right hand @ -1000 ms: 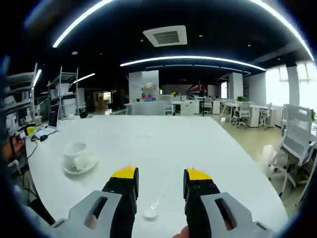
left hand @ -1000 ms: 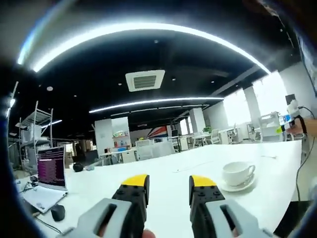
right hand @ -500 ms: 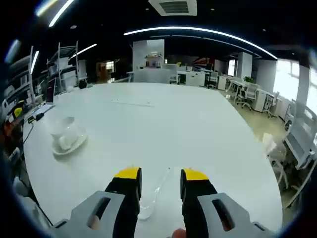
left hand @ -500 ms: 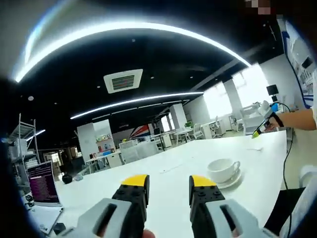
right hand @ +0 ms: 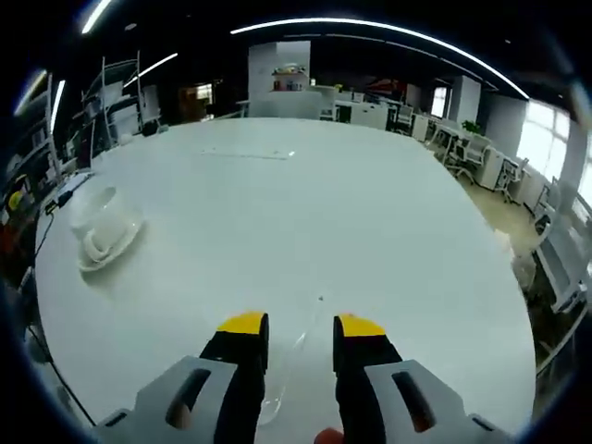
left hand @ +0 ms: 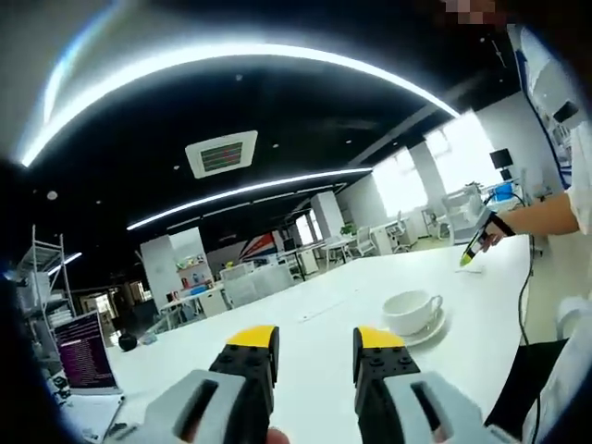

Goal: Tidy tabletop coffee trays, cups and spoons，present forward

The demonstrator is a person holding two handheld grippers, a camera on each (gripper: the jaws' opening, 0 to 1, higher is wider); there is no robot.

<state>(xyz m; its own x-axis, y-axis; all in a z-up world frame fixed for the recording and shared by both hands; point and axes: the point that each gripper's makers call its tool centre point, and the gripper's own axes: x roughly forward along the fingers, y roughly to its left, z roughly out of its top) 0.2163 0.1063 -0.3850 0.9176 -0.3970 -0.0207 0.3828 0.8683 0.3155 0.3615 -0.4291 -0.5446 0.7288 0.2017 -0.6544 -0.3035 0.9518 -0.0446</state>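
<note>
Right gripper (right hand: 289, 326) dropped closer; spread fingers straddle clear plastic spoon (right hand: 285, 370); left gripper (left hand: 314, 340) spread.

Open office, desks (left hand: 305, 264), chairs (right hand: 467, 166) (strip lights (left hand: 250, 190))

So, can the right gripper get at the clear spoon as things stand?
Probably yes. The right gripper is open with the clear spoon lying on the white table between its fingers, and nothing sits over or beside it. The cup stands well off to the side.
</note>
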